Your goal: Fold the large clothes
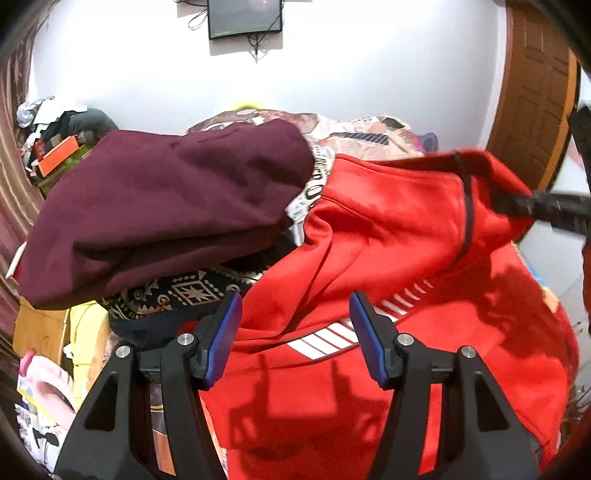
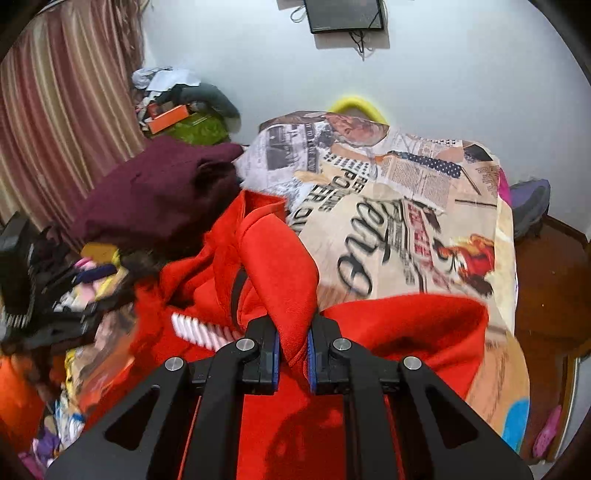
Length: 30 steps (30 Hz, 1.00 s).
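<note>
A large red garment [image 1: 369, 236] with white stripes and a black trim lies across the bed in front of me. My left gripper [image 1: 295, 306] hovers over its striped part, jaws apart, with nothing pinched between the blue pads [image 1: 228, 332]. My right gripper [image 2: 292, 332] is shut on a fold of the red garment [image 2: 284, 266], which rises as a ridge from between its jaws. In the left wrist view the right gripper [image 1: 532, 205] shows as a dark blurred shape at the garment's upper right edge.
A maroon garment [image 1: 166, 199] lies heaped to the left on a patterned dark cloth [image 1: 177, 295]. A newspaper-print bedsheet [image 2: 406, 221] covers the bed. Clutter piles [image 2: 181, 110] sit by the curtain [image 2: 55, 122]. A wooden door [image 1: 535, 92] stands right; a screen [image 1: 243, 16] hangs on the wall.
</note>
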Each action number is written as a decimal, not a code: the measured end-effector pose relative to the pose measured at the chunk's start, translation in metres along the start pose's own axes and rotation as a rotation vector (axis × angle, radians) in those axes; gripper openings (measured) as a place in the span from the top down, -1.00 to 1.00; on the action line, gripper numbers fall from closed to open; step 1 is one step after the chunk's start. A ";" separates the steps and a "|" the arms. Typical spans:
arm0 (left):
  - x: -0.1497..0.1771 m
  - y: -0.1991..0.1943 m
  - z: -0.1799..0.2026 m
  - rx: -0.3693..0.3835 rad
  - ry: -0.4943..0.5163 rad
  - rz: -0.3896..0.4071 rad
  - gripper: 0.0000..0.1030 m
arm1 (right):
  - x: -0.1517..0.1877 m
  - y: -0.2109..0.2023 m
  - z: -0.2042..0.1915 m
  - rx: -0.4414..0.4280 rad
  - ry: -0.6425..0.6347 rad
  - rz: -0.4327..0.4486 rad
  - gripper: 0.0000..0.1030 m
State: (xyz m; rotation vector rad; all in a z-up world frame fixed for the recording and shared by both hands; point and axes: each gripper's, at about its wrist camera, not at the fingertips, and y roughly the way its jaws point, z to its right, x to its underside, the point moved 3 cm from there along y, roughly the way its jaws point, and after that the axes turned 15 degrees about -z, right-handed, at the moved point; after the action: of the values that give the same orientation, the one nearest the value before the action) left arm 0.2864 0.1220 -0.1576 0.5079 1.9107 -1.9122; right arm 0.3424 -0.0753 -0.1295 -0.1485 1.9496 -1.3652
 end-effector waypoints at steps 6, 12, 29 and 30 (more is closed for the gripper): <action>0.005 -0.008 0.011 0.094 0.020 -0.040 -0.16 | 0.049 0.000 -0.012 0.018 0.010 -0.040 0.82; -0.002 0.010 0.047 0.202 0.058 -0.121 -0.16 | 0.073 0.026 0.004 0.068 0.083 -0.077 0.81; -0.109 0.117 0.113 0.178 0.072 -0.282 -0.16 | 0.091 0.046 0.022 0.009 0.150 -0.091 0.81; -0.111 0.125 0.115 0.162 0.081 -0.292 -0.16 | 0.091 0.047 0.024 0.002 0.153 -0.089 0.81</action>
State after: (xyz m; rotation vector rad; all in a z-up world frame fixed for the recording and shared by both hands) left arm 0.4478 0.0095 -0.2075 0.3728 1.9804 -2.2773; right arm 0.3055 -0.1173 -0.2188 -0.1353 2.0894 -1.4743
